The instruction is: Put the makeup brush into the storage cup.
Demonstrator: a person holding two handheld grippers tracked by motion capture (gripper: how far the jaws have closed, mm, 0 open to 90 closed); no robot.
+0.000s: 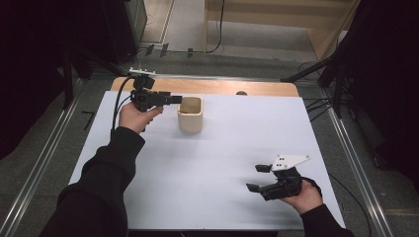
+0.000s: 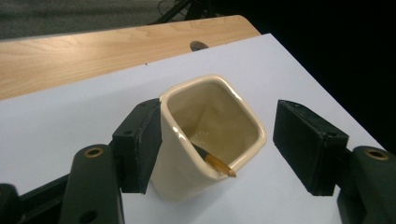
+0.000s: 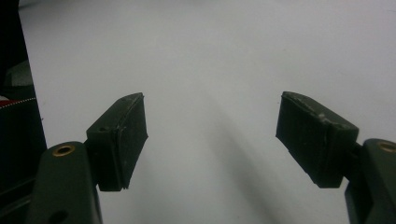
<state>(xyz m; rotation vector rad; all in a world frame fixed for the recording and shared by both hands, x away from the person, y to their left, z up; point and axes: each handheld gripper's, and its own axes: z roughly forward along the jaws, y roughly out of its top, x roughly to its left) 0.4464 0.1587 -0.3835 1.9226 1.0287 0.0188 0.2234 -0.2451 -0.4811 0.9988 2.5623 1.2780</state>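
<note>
A cream-glazed ceramic cup with a squarish mouth [image 1: 190, 114] stands upright on the white counter [image 1: 212, 173], toward twelve o'clock of its middle and a little to eleven, with a wooden strip of the counter [image 1: 207, 87] behind it. Inside the cup leans a slim pencil-like stick with a tan tip [image 2: 219, 165], its end resting on the near rim. The left gripper [image 1: 177, 99] comes in level from the cup's nine o'clock side; in the left gripper view its jaws stand spread around the cup, one pad against or just beside the cup's wall, the other well clear of it, so nothing is pinched. No earlier picture is given, so I judge only from this: the step in hand looks like letting go of the cup or setting up a grip on it. To do it well, keep the gripper level and move it straight along its own line so the near pad does not drag the wall and tip the cup or jog the stick out. The right gripper [image 1: 257, 177] rests near the counter's four o'clock corner, well apart from the cup, jaws spread and empty over bare counter.
</note>
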